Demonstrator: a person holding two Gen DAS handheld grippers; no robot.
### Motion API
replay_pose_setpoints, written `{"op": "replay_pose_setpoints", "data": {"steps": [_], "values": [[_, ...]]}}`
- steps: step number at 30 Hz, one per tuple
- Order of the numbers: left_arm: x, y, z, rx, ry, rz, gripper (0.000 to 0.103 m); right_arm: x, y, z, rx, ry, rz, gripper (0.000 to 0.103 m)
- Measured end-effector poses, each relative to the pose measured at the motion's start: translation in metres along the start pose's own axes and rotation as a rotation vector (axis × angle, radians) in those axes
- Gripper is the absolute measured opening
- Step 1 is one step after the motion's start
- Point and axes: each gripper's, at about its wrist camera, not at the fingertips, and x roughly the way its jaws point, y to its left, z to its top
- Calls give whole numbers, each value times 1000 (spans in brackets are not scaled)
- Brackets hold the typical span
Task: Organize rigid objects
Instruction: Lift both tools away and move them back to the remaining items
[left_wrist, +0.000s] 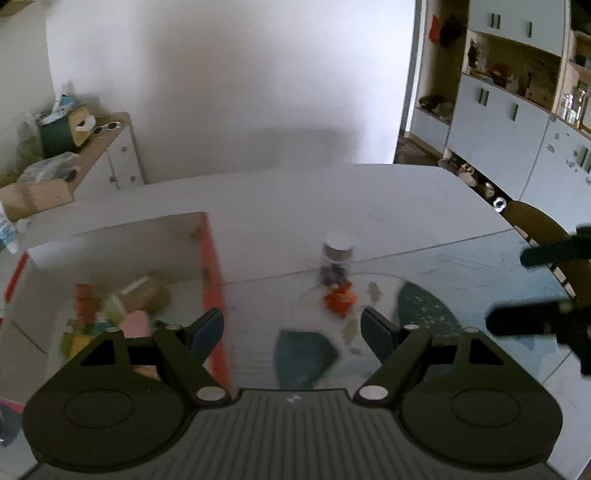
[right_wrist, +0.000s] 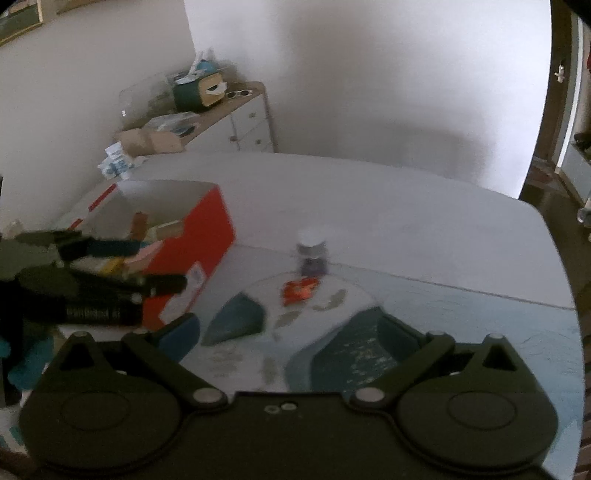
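In the left wrist view, the left gripper (left_wrist: 291, 328) hangs above the table (left_wrist: 295, 206) with its two blue-padded fingers (left_wrist: 207, 328) spread wide and nothing between them. It sits over the right wall of a red box (left_wrist: 212, 266), which lies just to its left. The box is uncovered and holds a blurred heap of small things: a brown cardboard piece (left_wrist: 147, 291), a pink one (left_wrist: 135, 323), and red, green and yellow bits that cannot be counted. Ahead of the fingers stands one small jar (left_wrist: 338, 254) with a silver lid and dark contents, upright on the table. One orange-red object (left_wrist: 340, 297) lies just in front of it, nearly touching. The right gripper (left_wrist: 532, 288) shows at the right edge, its two dark fingers apart.

In the right wrist view, the right gripper (right_wrist: 291, 332) is also held above the table (right_wrist: 369, 206), jaws wide and empty. The same jar (right_wrist: 312, 253) stands ahead, the orange-red object (right_wrist: 299, 290) just before it. The red box (right_wrist: 192, 247) lies to the left, its contents partly hidden by the left gripper (right_wrist: 155, 266), which reaches across its near edge with fingers parted.
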Motion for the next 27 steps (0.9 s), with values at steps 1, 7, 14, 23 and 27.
{"op": "replay_pose_setpoints", "data": {"steps": [1, 7, 14, 23, 27], "values": [[4, -7, -1, 3, 2, -2, 81, 1, -5, 1, 0, -1, -5, 102], [32, -35, -2, -7, 10, -19, 81, 21, -25, 12, 4, 17, -3, 102], [71, -53, -5, 20, 33, 7, 81, 59, -39, 31, -29, 50, 24, 99], [112, -53, -6, 8, 52, 34, 81, 121, -45, 49, -61, 129, 42, 96], [125, -55, -9, 31, 53, 40, 81, 145, -42, 61, -85, 159, 52, 94]]}}
